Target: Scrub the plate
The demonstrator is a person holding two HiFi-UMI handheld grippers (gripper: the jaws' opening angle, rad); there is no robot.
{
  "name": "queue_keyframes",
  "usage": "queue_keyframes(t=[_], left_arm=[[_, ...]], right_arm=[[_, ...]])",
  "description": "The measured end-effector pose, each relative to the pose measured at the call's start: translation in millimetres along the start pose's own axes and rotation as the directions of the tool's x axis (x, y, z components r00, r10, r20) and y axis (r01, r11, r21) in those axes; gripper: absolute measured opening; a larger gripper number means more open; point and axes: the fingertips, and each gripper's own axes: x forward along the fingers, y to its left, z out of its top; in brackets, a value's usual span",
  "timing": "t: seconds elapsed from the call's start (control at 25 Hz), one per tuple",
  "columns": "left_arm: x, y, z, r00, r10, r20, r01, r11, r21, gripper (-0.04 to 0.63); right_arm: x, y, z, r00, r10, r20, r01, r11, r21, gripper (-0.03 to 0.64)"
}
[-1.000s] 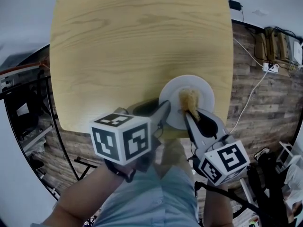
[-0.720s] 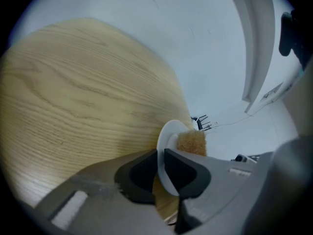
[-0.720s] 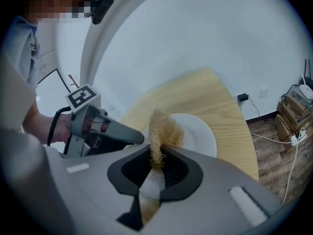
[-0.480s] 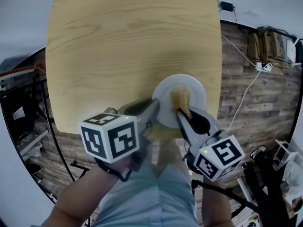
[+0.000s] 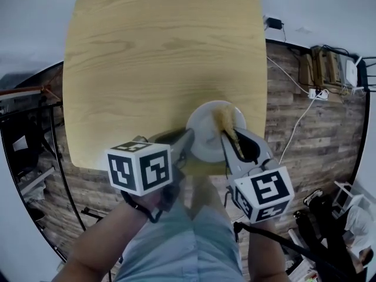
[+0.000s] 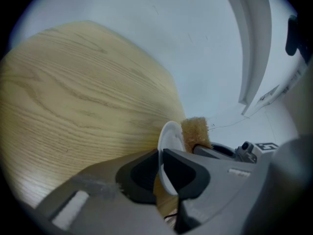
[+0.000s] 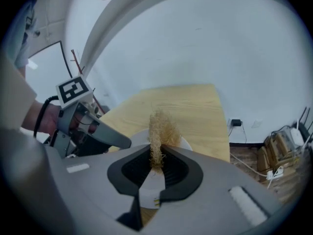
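A white plate (image 5: pixel 205 129) lies at the near edge of the wooden table (image 5: pixel 158 57). My left gripper (image 5: pixel 189 140) has just been closing its jaws, and the plate's near-left rim (image 6: pixel 168 136) stands between the pads, which press on it. In the left gripper view the left gripper (image 6: pixel 161 163) shows the rim edge-on in its narrow gap. My right gripper (image 5: pixel 230 141) is shut on a tan fibrous scrubber (image 5: pixel 225 121), which rests on the plate's far right part. In the right gripper view the scrubber (image 7: pixel 159 129) sticks up from the right gripper (image 7: pixel 156 163) over the plate (image 7: pixel 148 187).
The table edge runs just under the plate, with the person's legs (image 5: pixel 194 239) below it. A plank floor with cables and a power strip (image 5: pixel 317 93) lies to the right. A dark metal frame (image 5: pixel 35 157) stands at the left.
The left jaws have closed onto the plate's rim. The right gripper has rolled and carried the scrubber a little farther across the plate.
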Motion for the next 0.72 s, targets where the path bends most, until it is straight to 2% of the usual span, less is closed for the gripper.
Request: queue_keyframes(t=[0.2,0.44,0.6,0.72], left_arm=[[-1.8,-3.5,-0.1,1.0,-0.008,-0.007,0.008,1.0,0.015,0.054],[-4.3,-7.2,2.2,1.0,-0.02,0.009,0.02,0.999,0.04,0.054],[-5.0,-9.3,6.2,1.0,-0.013,0.012,0.012,0.997,0.083,0.054],[-5.4,-9.3,7.1,1.0,-0.008,0.011,0.007,0.996,0.087,0.054]], right_arm=[[11.0,-5.9,-0.9,0.996,-0.063,-0.069,0.057,0.995,-0.088,0.049],[25.1,0.7,-1.4,0.993,-0.073,-0.088,0.059,0.987,-0.148,0.048],[29.3,10.0,0.7,0.992,-0.051,-0.112,0.023,0.972,-0.233,0.048],[29.5,21.6,-1.2,0.991,-0.012,-0.134,-0.026,0.962,-0.273,0.046]])
